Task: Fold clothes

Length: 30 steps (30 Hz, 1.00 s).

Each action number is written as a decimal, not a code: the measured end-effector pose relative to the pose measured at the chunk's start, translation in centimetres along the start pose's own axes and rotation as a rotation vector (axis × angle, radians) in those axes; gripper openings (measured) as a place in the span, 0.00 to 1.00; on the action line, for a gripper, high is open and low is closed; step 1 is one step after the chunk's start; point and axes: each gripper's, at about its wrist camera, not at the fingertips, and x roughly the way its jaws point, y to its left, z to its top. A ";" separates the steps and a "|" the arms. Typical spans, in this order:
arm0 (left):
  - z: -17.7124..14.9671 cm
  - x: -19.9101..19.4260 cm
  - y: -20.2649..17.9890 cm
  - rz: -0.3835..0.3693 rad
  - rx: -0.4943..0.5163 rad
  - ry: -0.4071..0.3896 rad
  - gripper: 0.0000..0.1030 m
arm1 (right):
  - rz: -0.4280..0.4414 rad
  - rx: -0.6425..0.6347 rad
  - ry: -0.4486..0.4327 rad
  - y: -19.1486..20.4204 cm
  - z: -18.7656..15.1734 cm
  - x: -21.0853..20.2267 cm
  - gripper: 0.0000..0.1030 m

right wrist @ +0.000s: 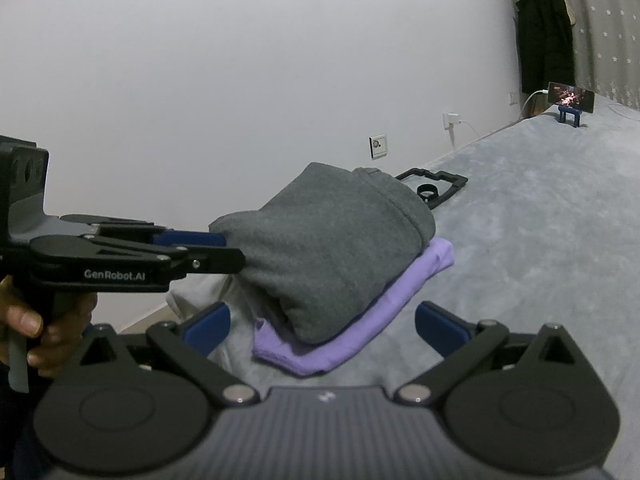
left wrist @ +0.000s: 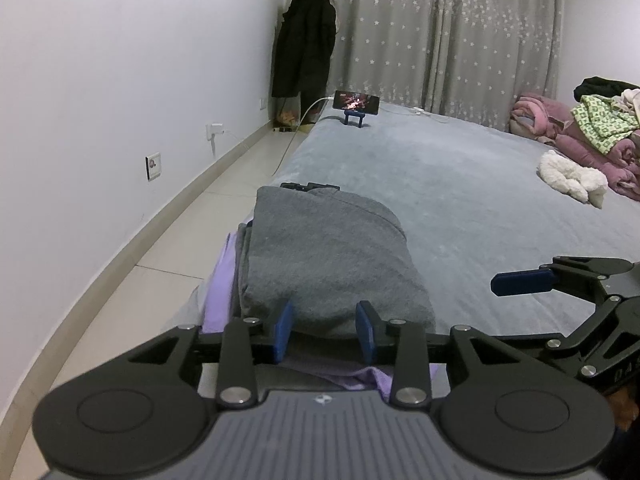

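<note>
Big grey bed point(left wrist: 460, 200) fills most of both views, running away toward the star curtain point(left wrist: 440, 32). Near its wall-side edge sits the folded stack: grey top point(left wrist: 332, 256) on a purple one point(right wrist: 360, 320), with some paler grey fabric under that. In the left wrist view the grey top's long axis runs straight away from the camera along the bed edge, far end pointing at the phone point(left wrist: 356, 101) on its little stand. In the right wrist view the same bundle lies on a diagonal, near-left to far-right, and the purple layer sticks out along its right side and front.

Left tongs point(left wrist: 326, 332): partly open, blue pads at the near end of the grey top. From its own camera it looks like a gap with cloth sitting between the pads. The right wrist view shows those tongs point(right wrist: 224, 252) from the side with the tips pushed into the fabric, but I can't tell if they're really pinching it. Right tongs point(right wrist: 322, 324) are wide open, holding nothing, sitting just short of the stack's corner.

Only the left view shows the pile of pink bedding point(left wrist: 580, 140) and a white fluffy thing point(left wrist: 572, 176) far across the bed. Only the right view shows the hand point(right wrist: 44, 328) on the left handle, and the black frame point(right wrist: 436, 186) behind the stack properly. A dark coat point(left wrist: 304, 40) hangs in the corner.
</note>
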 end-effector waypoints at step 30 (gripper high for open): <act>-0.4 0.5 0.2 0.035 -0.001 0.024 0.69 | -0.024 0.022 -0.006 -0.5 0.0 0.0 1.00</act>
